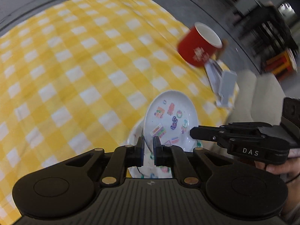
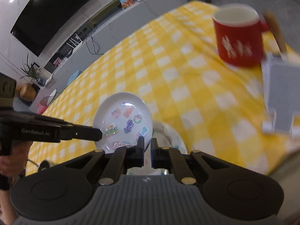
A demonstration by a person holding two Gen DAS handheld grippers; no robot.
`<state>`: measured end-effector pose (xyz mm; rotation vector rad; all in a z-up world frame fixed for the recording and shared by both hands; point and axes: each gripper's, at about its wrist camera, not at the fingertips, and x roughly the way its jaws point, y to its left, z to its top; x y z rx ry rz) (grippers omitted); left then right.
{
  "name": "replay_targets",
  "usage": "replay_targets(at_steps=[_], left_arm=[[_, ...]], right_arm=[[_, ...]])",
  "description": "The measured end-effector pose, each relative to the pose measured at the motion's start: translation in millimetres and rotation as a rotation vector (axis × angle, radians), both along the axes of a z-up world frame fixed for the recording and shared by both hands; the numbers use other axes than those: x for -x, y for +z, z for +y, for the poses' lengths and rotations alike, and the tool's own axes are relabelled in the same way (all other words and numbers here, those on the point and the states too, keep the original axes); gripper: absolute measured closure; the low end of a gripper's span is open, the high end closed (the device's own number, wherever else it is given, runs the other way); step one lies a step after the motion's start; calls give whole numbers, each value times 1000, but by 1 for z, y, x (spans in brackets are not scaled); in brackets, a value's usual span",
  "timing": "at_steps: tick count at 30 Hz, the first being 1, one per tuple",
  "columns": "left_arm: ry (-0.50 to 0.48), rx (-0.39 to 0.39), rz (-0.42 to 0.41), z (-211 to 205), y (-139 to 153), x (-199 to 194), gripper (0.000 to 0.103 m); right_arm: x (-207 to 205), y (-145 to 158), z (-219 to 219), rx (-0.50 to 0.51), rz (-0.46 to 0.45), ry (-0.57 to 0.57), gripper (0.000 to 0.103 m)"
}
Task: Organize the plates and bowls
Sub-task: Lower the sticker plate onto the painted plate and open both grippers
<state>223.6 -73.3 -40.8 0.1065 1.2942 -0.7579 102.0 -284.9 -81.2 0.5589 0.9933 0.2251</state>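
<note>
We hold the small plate (image 1: 169, 120) tilted above the counter (image 1: 75, 56), each hand-held gripper, left (image 1: 148, 146) and right (image 2: 147, 146), clamped on opposite rims; a second plate (image 2: 172, 136) lies just below.

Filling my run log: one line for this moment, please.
left gripper: shut on plate | right gripper: shut on plate | plate: tilted, over second dish | mug: on cloth

I'm working in a home living room: wall-mounted TV (image 2: 50, 15) over a long low console (image 2: 120, 16), cables and a potted plant (image 2: 31, 69) beside it. The table has a yellow checked tablecloth (image 1: 75, 65), with a pale sofa (image 1: 262, 93) beside it.
</note>
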Motion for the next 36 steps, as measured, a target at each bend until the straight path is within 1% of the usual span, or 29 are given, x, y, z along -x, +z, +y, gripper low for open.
replay_targets(at_steps=[2, 5, 9, 12, 14, 17, 22, 26, 27, 28, 29, 30, 32, 33, 34, 36], left_arm=[[-14, -12, 4, -3, -3, 4, 94], [-8, -43, 1, -5, -8, 6, 92], [-37, -95, 7, -12, -19, 9, 89], [-47, -122, 13, -14, -25, 9, 87], [-49, -131, 20, -14, -28, 9, 84], [-65, -155, 26, -16, -32, 10, 83], [-91, -160, 32, -22, -34, 14, 81], [-111, -178, 27, -26, -36, 17, 80], [-115, -180, 24, -27, -35, 18, 80], [-122, -178, 13, -27, -34, 19, 78], [-128, -179, -2, -28, -33, 21, 73], [-129, -178, -13, -29, -32, 22, 70], [-125, -172, -32, -30, -29, 23, 62], [-125, -170, -46, -30, -27, 23, 60], [-123, -171, -61, -31, -24, 24, 56], [-114, -179, -96, -31, -18, 27, 53]], right_arm=[[10, -6, -4, -54, 32, -1, 98], [18, -12, -3, -100, 68, 38, 98], [19, -16, 0, -90, 96, 64, 98], [18, -18, 0, -100, 113, 77, 98], [17, -17, 6, -84, 113, 122, 96], [18, -16, 13, -57, 114, 166, 95], [15, -14, 19, 43, 94, 180, 90], [15, -14, 25, 93, 90, 205, 81], [15, -13, 26, 100, 86, 206, 80], [14, -12, 27, 110, 86, 202, 80], [14, -11, 27, 122, 82, 197, 79], [14, -11, 26, 133, 76, 192, 77], [14, -8, 26, 152, 65, 178, 69], [14, -7, 26, 160, 59, 174, 64], [15, -6, 26, 167, 51, 171, 60], [15, -4, 25, 174, 37, 159, 47]])
